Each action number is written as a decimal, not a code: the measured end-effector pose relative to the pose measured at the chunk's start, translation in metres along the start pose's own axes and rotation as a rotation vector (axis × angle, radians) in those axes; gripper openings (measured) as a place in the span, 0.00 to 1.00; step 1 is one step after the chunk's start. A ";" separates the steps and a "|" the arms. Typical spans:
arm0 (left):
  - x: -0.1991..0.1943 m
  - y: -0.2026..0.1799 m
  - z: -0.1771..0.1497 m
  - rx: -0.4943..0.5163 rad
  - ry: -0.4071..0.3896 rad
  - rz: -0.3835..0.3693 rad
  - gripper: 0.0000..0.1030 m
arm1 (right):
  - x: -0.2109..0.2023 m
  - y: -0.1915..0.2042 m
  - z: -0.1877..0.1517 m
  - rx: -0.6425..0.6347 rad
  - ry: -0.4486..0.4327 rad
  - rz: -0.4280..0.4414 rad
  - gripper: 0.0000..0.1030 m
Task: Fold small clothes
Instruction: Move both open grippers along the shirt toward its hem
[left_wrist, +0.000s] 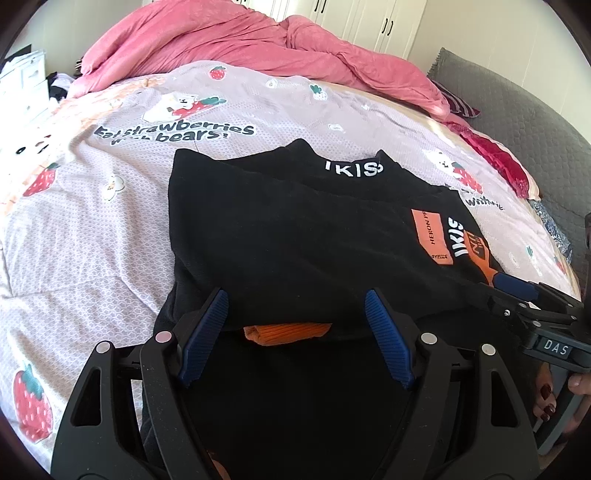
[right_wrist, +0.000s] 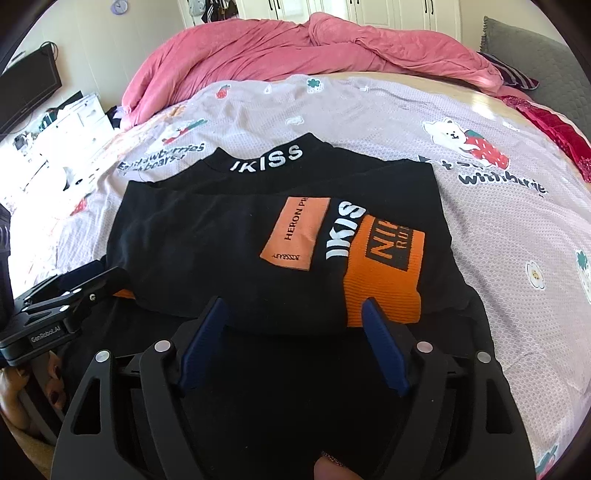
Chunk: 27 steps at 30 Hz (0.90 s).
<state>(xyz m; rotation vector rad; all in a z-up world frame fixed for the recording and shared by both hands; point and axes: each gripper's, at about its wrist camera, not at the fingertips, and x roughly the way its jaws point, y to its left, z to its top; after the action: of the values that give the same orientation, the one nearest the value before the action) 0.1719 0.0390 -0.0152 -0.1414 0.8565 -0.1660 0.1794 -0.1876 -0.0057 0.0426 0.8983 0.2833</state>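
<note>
Both grippers hang wide apart over the bed (left_wrist: 92, 229); left gripper (left_wrist: 295, 314) spreads its fingers (left_wrist: 207, 332) above the near edge of the folded black sweater (left_wrist: 295, 229), gripping nothing; right gripper (right_wrist: 295, 321) likewise, fingers (right_wrist: 384, 347) released beside the orange cuff (right_wrist: 384, 273); sweater lies flat on the strawberry sheet.

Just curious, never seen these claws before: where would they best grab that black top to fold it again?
Probably the near folded edge of the black top, one gripper toward each end, coming from the near side. That edge lies thick and slightly raised above the layer beneath, and both open grippers already face it.
</note>
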 end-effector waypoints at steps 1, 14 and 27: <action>-0.001 0.000 0.000 0.000 -0.002 0.001 0.67 | -0.001 0.000 0.000 0.002 -0.002 0.002 0.73; -0.009 -0.002 0.001 0.008 -0.033 0.028 0.83 | -0.017 -0.004 0.001 0.034 -0.033 0.019 0.85; -0.015 0.000 -0.001 0.004 -0.049 0.065 0.91 | -0.031 -0.008 0.000 0.051 -0.054 0.028 0.92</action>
<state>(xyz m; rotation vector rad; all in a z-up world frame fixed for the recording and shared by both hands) 0.1616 0.0418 -0.0041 -0.1138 0.8108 -0.1030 0.1632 -0.2031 0.0168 0.1097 0.8522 0.2845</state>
